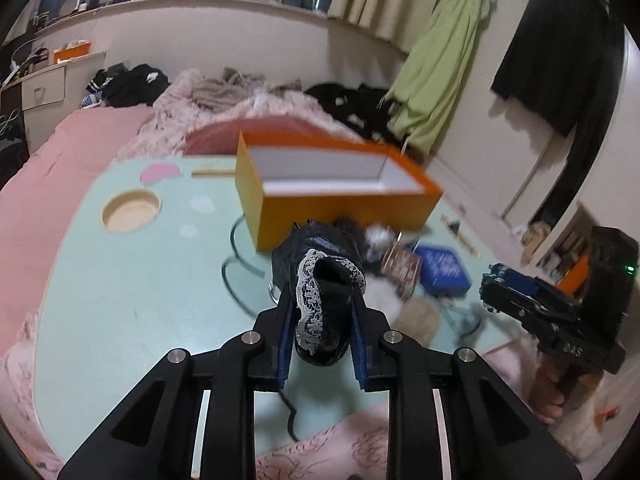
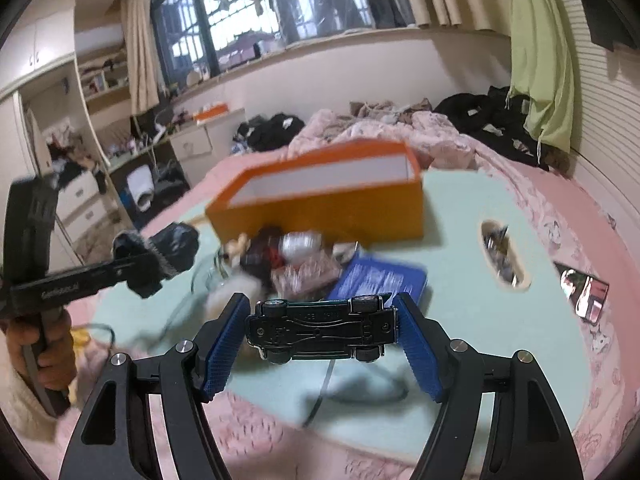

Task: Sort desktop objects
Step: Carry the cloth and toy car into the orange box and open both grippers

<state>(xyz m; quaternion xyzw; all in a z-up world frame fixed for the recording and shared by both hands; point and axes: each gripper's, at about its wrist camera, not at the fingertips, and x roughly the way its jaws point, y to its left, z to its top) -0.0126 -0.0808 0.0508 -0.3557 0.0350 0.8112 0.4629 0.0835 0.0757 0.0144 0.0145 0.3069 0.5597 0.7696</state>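
Observation:
My left gripper (image 1: 322,300) is shut on a black cloth item with white lace trim (image 1: 320,312), held above the pale green table (image 1: 120,288). It also shows at the left of the right wrist view (image 2: 156,268). My right gripper (image 2: 322,320) is shut on a dark toy car (image 2: 320,330), gripped end to end with its underside facing the camera. The right gripper shows at the right of the left wrist view (image 1: 492,288). An open orange box (image 1: 332,188) with a white inside stands on the table beyond both grippers (image 2: 320,200).
A pile of small items lies in front of the box: a blue packet (image 1: 444,268), a patterned card (image 1: 400,268), white fluff (image 1: 380,292) and a dark cable (image 1: 240,280). The table has a round recess (image 1: 130,210). Pink bedding (image 2: 560,208) surrounds the table.

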